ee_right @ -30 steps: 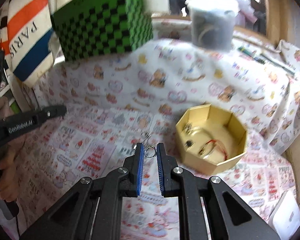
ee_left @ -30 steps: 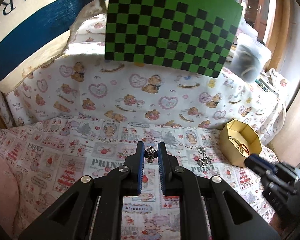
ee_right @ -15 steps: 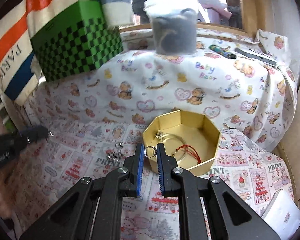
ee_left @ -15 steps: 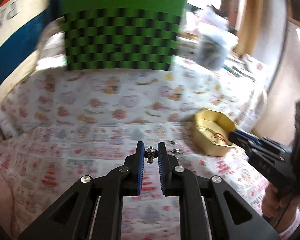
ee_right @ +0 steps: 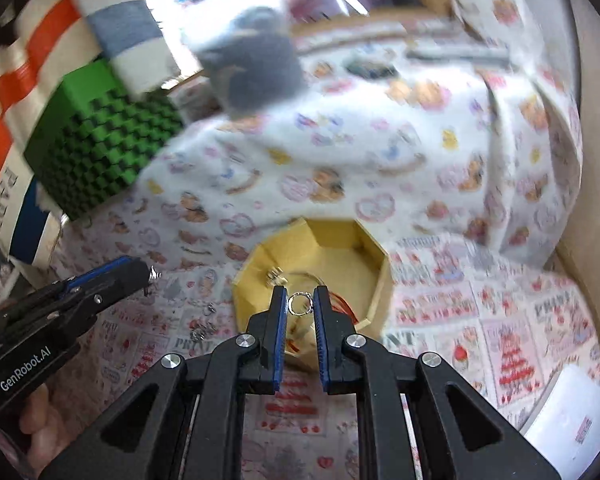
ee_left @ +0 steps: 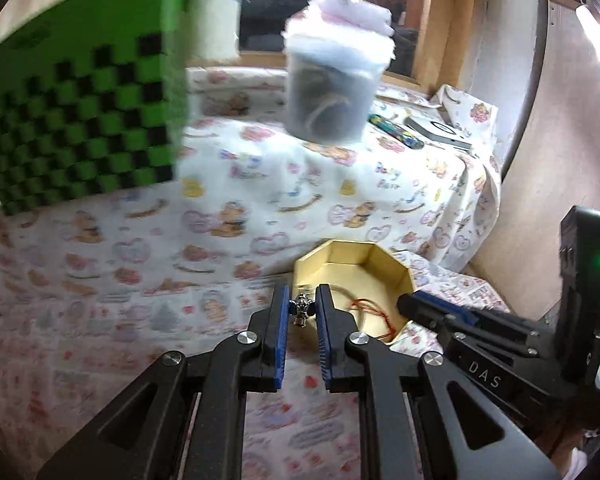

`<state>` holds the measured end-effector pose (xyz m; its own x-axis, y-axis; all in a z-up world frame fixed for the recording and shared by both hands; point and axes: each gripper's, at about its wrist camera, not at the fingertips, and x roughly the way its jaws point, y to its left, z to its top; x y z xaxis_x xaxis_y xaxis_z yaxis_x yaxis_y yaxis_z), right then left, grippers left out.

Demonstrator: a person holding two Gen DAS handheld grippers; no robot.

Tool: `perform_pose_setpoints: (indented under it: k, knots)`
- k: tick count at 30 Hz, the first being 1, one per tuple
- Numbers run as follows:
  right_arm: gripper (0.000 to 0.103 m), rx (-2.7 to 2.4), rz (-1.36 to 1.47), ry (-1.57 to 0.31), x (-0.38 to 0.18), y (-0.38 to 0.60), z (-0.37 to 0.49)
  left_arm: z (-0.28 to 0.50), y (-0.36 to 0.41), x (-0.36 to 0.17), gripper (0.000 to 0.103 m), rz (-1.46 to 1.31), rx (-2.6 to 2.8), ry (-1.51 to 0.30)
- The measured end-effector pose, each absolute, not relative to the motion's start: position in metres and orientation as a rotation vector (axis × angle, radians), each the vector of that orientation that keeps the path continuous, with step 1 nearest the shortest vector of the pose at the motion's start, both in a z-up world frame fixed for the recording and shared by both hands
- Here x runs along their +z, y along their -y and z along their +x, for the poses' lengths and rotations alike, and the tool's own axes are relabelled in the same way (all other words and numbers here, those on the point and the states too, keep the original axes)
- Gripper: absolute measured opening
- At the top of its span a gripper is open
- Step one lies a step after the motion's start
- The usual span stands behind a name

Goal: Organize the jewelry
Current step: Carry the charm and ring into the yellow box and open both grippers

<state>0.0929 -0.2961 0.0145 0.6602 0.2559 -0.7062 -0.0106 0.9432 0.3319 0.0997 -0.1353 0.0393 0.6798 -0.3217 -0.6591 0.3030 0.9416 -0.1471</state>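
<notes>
A gold octagonal box (ee_left: 384,266) (ee_right: 374,280) sits on the printed cloth and holds a red cord and small metal pieces. My left gripper (ee_left: 302,312) is shut on a small silver charm (ee_left: 301,310), held just at the box's near left rim. My right gripper (ee_right: 300,306) is shut on a silver ring (ee_right: 300,305), held over the box's near side. The right gripper also shows in the left wrist view (ee_left: 410,307), and the left gripper in the right wrist view (ee_right: 146,272). Loose silver pieces (ee_right: 204,326) lie on the cloth left of the box.
A green checkered box (ee_left: 76,120) (ee_right: 100,140) stands at the back left. A clear lidded tub (ee_left: 332,88) sits on the raised cloth-covered ledge behind. Pens and a flat device (ee_left: 436,130) lie at the back right. A white card (ee_right: 572,424) lies front right.
Both grippers have swung toward the gold box with their pieces still held. The left gripper moved right from over the open cloth to the box's rim; the right gripper came closer above the box.
</notes>
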Motion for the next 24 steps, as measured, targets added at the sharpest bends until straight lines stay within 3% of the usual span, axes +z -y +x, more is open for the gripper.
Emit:
perform_pose_setpoints:
  k: [24]
  knots:
    - [0.014,0.135,0.32,-0.85,0.011,0.305,0.095,0.122,0.151,-0.007,0.013,-0.082,-0.432,-0.808]
